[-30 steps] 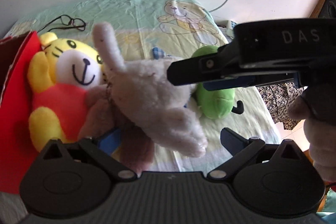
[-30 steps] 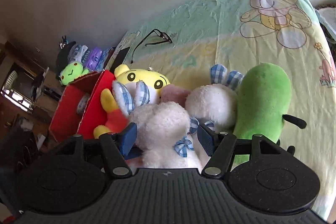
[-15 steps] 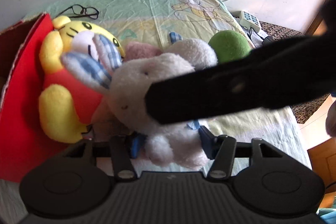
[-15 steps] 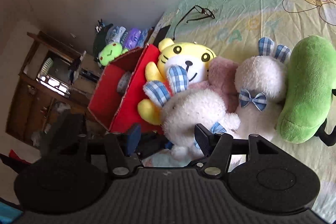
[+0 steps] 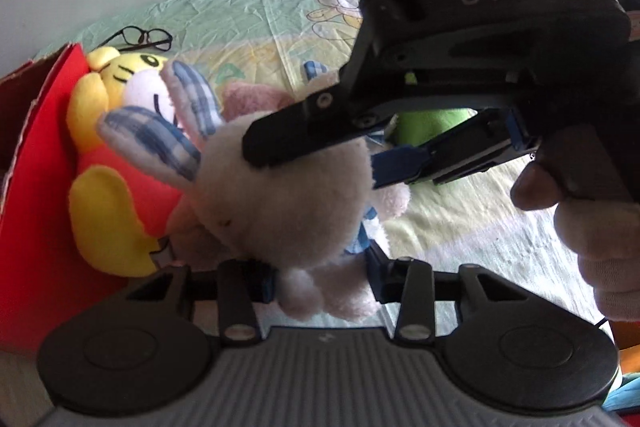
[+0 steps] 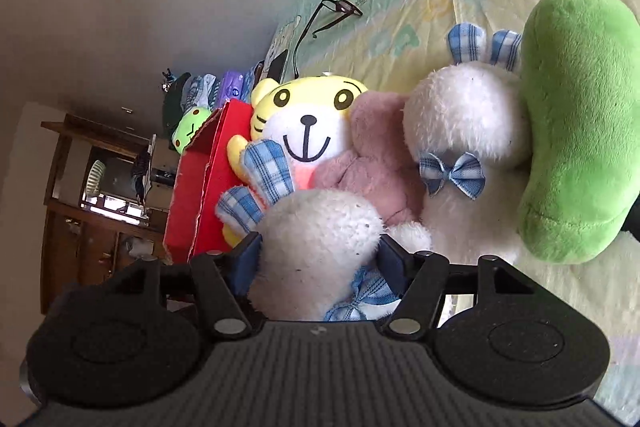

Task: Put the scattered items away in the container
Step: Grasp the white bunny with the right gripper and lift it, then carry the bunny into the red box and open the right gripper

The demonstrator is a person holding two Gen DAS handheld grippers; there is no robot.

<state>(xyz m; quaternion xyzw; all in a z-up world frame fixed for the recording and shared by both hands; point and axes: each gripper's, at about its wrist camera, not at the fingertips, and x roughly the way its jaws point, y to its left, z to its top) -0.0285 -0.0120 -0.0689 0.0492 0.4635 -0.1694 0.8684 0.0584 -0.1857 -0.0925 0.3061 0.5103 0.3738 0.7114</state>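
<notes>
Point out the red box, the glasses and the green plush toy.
red box [image 6: 192, 203]: right wrist view, on its outer red wall.
glasses [image 5: 146, 37]: left wrist view, on the bridge between the lenses.
green plush toy [image 6: 576, 115]: right wrist view, on the middle of its body.

We see a white plush rabbit [image 6: 316, 247] with blue-checked ears held upright off the bed — beside it, the red box [image 6: 200, 187], open, tiger-side.

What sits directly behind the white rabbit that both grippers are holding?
Behind the held white rabbit sit the yellow tiger plush and a pink plush, leaning by the red box. Their lower bodies are covered by the rabbit.
</notes>
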